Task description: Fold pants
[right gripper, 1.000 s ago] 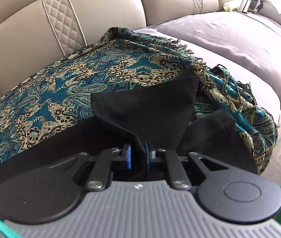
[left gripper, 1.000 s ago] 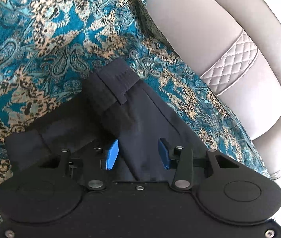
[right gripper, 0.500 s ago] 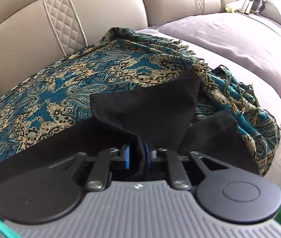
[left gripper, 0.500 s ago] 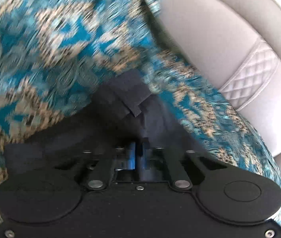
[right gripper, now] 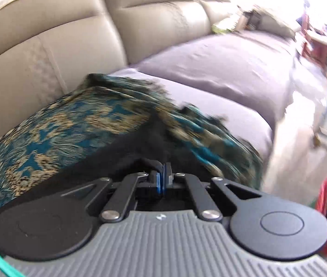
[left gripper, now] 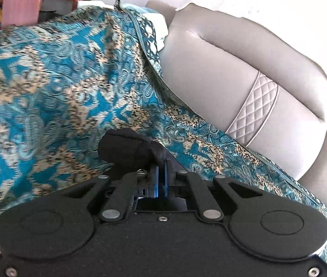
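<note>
Beige leather sofa [left gripper: 221,87] backrest behind. Teal paisley throw [left gripper: 48,97] spread over seat. Black pants [right gripper: 126,152] on throw, bunched at both pinch points. Left gripper [left gripper: 161,164] clamped on pants fold. Right gripper [right gripper: 162,168] jaws pinched tight on pants edge.

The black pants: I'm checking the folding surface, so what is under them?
Under the black pants lies a teal paisley throw spread over a beige leather sofa. Both the left gripper and right gripper pinch the pants. The cushion beneath the throw is covered.

Black claw [left gripper: 161,173] (blue pads [left gripper: 155,180])
</note>
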Action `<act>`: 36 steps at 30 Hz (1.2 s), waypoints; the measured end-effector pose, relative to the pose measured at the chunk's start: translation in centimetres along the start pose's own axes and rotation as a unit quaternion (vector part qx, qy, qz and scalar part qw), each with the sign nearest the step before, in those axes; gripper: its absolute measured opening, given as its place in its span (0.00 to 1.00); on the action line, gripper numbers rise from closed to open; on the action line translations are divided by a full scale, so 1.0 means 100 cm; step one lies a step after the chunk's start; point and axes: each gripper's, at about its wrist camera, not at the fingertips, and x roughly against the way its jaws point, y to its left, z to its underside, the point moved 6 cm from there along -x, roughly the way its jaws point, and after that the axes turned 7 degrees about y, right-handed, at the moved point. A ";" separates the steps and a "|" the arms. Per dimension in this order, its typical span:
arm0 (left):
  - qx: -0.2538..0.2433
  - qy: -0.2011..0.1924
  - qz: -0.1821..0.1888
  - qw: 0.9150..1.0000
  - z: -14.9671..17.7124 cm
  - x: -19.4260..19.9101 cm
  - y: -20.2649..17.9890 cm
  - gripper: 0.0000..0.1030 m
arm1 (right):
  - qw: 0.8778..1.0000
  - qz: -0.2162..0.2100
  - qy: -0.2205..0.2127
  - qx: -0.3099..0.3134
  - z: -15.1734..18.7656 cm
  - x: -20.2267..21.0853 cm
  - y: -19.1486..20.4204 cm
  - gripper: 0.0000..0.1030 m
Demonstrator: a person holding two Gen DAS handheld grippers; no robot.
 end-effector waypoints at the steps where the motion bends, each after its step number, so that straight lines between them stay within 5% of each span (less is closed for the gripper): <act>1: 0.002 0.004 -0.001 1.000 0.004 0.005 0.007 0.04 | 1.000 0.003 0.006 -0.024 0.006 0.001 -0.013 0.04; 6: -0.012 0.044 -0.042 0.998 0.030 0.005 0.036 0.04 | 0.995 0.023 0.053 -0.080 0.043 -0.013 -0.053 0.04; 17: -0.070 0.053 -0.100 0.991 0.070 0.009 0.052 0.05 | 0.990 0.096 0.102 -0.032 0.065 -0.023 -0.057 0.06; 19: -0.073 0.067 -0.110 0.989 0.076 0.004 0.054 0.05 | 0.988 0.099 0.115 -0.023 0.069 -0.027 -0.053 0.10; 21: -0.078 0.078 -0.116 0.987 0.080 -0.002 0.058 0.05 | 0.988 0.099 0.121 -0.012 0.073 -0.028 -0.047 0.32; 28: -0.077 0.097 -0.121 0.985 0.085 -0.010 0.068 0.10 | 0.988 0.084 0.127 0.016 0.075 -0.025 -0.027 0.42; 36: -0.064 0.107 -0.128 0.984 0.083 -0.012 0.076 0.33 | 0.991 0.051 0.117 0.040 0.069 -0.010 -0.003 0.63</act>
